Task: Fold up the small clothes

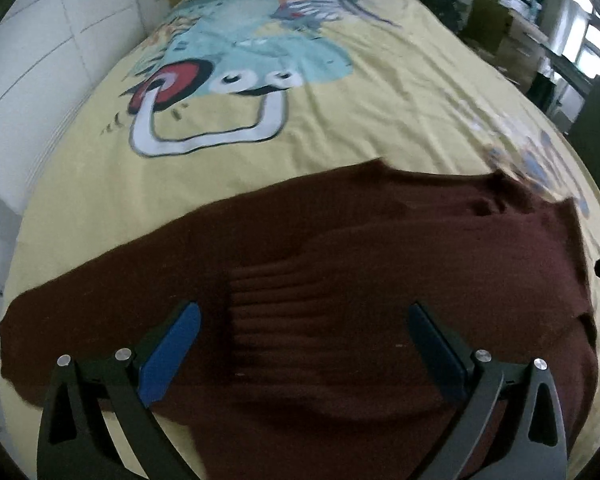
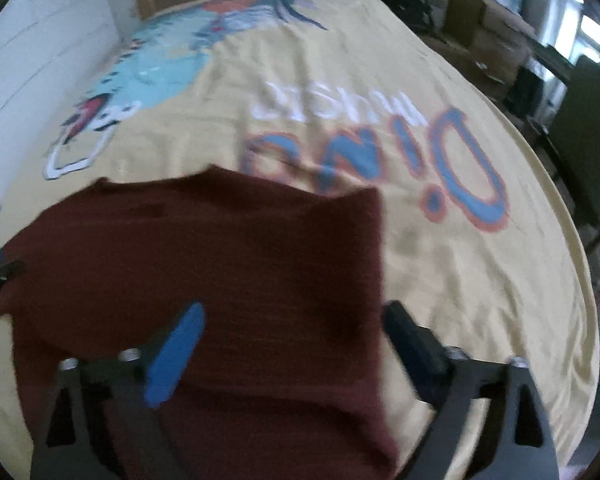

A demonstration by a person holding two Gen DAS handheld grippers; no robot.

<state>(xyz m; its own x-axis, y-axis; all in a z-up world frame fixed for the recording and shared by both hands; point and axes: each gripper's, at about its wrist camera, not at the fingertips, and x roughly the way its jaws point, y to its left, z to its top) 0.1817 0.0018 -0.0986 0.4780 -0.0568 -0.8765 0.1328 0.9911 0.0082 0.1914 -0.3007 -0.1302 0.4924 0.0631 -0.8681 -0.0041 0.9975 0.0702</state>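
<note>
Jaws apart above maroon sweater [image 1: 340,264]

A dark maroon knitted sweater [image 1: 340,248] is lying spread out flat, stretching wide across the near part of a yellow bedsheet [image 1: 360,112]. Its ribbed band is showing near the middle of the near side. The far edge is running uneven, with a small crease rising toward its right end [image 2: 220,248].
</note>
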